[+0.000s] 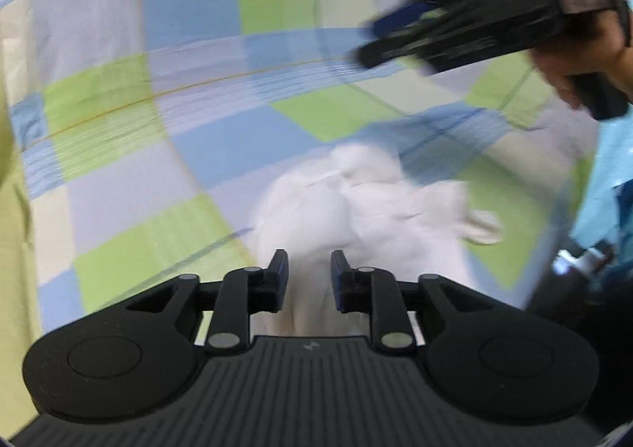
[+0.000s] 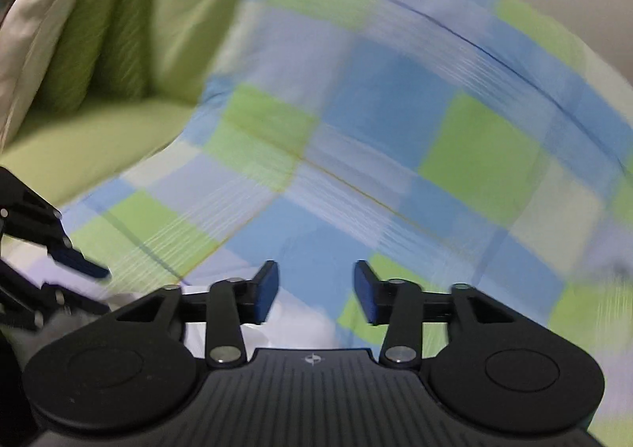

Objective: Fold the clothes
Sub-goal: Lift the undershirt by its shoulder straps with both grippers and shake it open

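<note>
Left wrist view shows the left gripper (image 1: 308, 281) with its fingers parted, a bunched white garment (image 1: 356, 217) lying between and beyond them on the checked bedsheet (image 1: 190, 51); whether the pads touch the cloth is too blurred to tell. The garment sits toward the near edge of the bed. The right gripper (image 2: 315, 290) hangs above bare sheet, fingers spread and grasping nothing, with a green pillow (image 2: 118, 51) toward the bed's far left corner. The step, as I judge it, is spreading the crumpled garment flat: each gripper should pinch a separate outer edge, not the heap's middle, then draw apart.
</note>
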Motion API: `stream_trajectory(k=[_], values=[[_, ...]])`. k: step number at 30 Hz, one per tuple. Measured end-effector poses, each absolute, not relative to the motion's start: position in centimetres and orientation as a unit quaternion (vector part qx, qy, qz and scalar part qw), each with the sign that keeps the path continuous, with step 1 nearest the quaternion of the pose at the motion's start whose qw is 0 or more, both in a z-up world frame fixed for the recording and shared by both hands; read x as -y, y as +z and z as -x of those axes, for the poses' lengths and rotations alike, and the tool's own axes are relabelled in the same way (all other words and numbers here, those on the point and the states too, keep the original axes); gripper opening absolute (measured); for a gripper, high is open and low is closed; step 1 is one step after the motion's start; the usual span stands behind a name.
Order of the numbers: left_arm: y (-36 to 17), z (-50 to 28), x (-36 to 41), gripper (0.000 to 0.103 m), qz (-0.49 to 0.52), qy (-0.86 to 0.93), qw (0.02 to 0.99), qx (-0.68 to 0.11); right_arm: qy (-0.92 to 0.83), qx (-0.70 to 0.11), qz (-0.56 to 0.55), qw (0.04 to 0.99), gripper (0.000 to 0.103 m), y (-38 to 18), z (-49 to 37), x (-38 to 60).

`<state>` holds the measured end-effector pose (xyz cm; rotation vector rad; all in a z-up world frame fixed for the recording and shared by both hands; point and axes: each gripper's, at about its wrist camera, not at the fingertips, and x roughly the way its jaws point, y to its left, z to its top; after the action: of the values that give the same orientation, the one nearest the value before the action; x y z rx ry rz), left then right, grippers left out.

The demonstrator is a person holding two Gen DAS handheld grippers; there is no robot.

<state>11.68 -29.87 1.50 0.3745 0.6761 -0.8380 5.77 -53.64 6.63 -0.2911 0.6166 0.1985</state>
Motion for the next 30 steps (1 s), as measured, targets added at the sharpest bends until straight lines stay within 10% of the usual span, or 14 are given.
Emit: stream_trajectory(k=[18, 24, 30], values=[[-10.4, 9.3, 35.3, 0.048, -0.502, -0.508, 0.697, -0.065, 0.09, -0.364, 0.171, 0.911, 0.048, -4.2, 11.1, 56.5], [-10.8, 8.3, 35.8, 0.01, -0.525, -0.501, 0.685, -0.065, 0.114, -0.344, 0.268, 0.892, 0.049, -5.4, 10.4, 55.7], [-5.2, 3.7, 34.4, 0.01, -0.401, -0.503, 0.754, -0.138, 0.174, -0.31, 0.437, 0.827, 0.044, -8.6, 8.8, 52.9]])
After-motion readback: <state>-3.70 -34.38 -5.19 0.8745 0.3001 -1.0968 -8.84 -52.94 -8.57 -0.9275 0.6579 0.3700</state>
